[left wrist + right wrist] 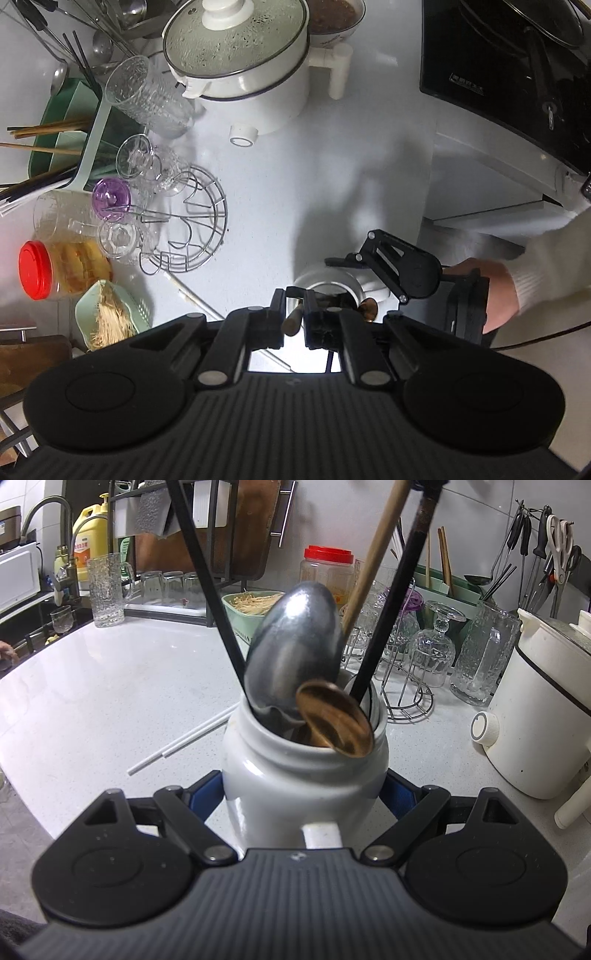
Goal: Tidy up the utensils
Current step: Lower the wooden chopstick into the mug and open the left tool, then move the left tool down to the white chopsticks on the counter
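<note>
A white ceramic jar (pixel 303 786) stands on the white counter, gripped between my right gripper's (pixel 304 797) blue-padded fingers (pixel 397 794). In it stand a metal spoon (pixel 291 664), a wooden spoon (pixel 334 723), and thin handles: a wooden one (pixel 376 554) and black ones (pixel 399 594). In the left wrist view the jar (pixel 328 284) lies just beyond my left gripper (pixel 295 317), which hangs above it, shut on a wooden utensil handle (pixel 291 325). My right gripper (pixel 391 266) shows beside the jar.
Two white chopsticks (pixel 184 738) lie on the counter left of the jar. A wire rack (pixel 188 225) with glasses, a red-lidded jar (pixel 37 273), a green tray (pixel 59 133) of chopsticks, a white pot (pixel 240 62) and a black stove (pixel 509 66) stand around.
</note>
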The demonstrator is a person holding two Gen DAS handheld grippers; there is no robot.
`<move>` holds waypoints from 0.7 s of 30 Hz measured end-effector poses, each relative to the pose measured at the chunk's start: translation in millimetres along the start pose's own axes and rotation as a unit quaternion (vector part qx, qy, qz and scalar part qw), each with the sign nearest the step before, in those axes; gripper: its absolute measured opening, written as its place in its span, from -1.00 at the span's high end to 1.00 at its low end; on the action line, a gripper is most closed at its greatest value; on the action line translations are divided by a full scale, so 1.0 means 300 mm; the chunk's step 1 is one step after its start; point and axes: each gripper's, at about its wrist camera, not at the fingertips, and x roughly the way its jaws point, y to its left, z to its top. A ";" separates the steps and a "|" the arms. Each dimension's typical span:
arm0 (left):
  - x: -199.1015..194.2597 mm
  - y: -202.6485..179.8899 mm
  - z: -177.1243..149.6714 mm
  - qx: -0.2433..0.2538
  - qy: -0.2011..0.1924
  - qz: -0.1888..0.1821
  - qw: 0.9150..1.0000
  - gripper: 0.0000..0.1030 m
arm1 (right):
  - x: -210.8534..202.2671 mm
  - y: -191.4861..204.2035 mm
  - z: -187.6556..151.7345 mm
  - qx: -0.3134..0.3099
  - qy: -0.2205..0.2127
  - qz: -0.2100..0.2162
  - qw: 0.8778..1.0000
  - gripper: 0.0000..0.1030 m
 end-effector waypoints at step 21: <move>-0.005 0.138 -0.090 -0.134 -0.047 -0.018 0.990 0.32 | 0.005 0.004 0.007 0.003 0.006 -0.004 1.000 -0.78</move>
